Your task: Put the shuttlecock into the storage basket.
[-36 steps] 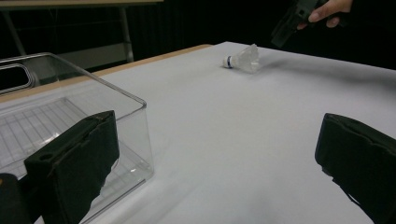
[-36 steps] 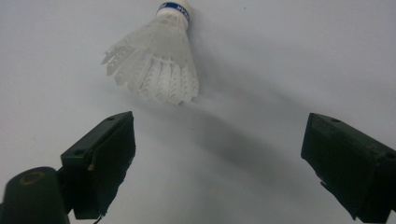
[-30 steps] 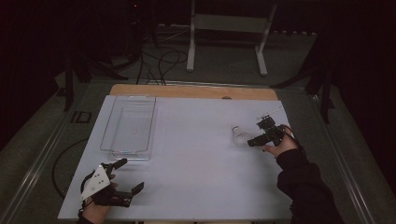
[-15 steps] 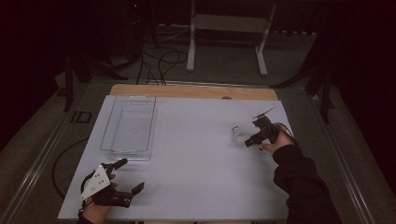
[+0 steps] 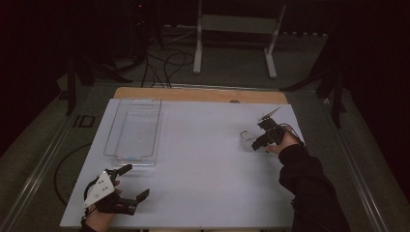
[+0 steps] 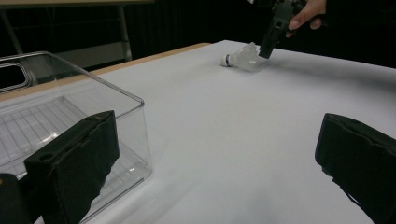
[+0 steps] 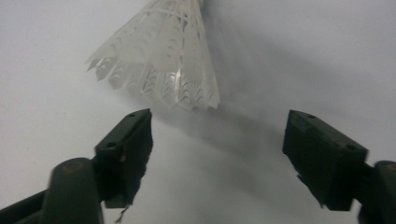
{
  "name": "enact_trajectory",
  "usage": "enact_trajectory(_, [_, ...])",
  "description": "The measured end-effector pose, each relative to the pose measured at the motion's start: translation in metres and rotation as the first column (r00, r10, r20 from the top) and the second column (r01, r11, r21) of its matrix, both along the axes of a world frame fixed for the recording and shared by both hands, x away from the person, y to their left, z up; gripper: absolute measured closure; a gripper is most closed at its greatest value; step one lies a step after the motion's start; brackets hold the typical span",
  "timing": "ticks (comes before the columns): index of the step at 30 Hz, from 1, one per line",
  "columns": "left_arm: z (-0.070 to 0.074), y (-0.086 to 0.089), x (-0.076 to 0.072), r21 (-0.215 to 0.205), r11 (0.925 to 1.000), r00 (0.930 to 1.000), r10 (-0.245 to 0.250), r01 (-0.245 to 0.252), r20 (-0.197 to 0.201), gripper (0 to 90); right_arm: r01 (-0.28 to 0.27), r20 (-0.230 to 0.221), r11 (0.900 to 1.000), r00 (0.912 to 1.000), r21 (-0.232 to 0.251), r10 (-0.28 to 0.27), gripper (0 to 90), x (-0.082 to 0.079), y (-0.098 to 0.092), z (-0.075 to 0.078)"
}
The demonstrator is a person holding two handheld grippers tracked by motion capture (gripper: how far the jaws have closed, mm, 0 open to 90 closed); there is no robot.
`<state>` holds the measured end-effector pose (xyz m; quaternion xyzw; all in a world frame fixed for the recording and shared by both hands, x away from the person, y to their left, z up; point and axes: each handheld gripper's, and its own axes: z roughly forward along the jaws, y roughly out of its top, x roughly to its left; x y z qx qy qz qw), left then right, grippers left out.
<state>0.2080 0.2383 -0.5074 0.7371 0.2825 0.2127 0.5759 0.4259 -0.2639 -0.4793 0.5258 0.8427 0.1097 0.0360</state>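
Right gripper point(image 7: 217, 154), jaws wide but just closing, is nearing the shuttlecock point(image 7: 161, 60), ungrasped, lying well apart from the clear bin point(image 5: 133, 130). Left gripper point(image 5: 133, 182) is idling wide.

— What sort of place is this?

— A dim lab or recording studio, not a home. The desk point(image 5: 203, 159) wears a plain white sheet, with a wooden edge beyond it.

— What else shows it?

— Behind the desk, black cables point(image 5: 167, 60) trail over grey carpet, beside a white metal stand point(image 5: 237, 36). Dark tripod legs point(image 5: 80, 72) rise left of the desk, and dark curtains close off the back.
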Motion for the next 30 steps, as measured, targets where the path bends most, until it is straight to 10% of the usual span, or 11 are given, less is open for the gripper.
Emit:
enact_trajectory(19, [-0.001,0.0,0.0,0.004,1.0,1.0,-0.006,0.006,-0.003,0.5,-0.021,-0.002,0.999,0.9998,-0.027,0.021,40.6,0.014,0.013,-0.008])
enact_trajectory(30, [-0.001,0.0,0.0,0.0,1.0,0.9999,-0.009,0.009,-0.005,0.5,-0.029,-0.035,1.0,0.999,-0.011,0.029,64.5,0.023,0.017,-0.013])
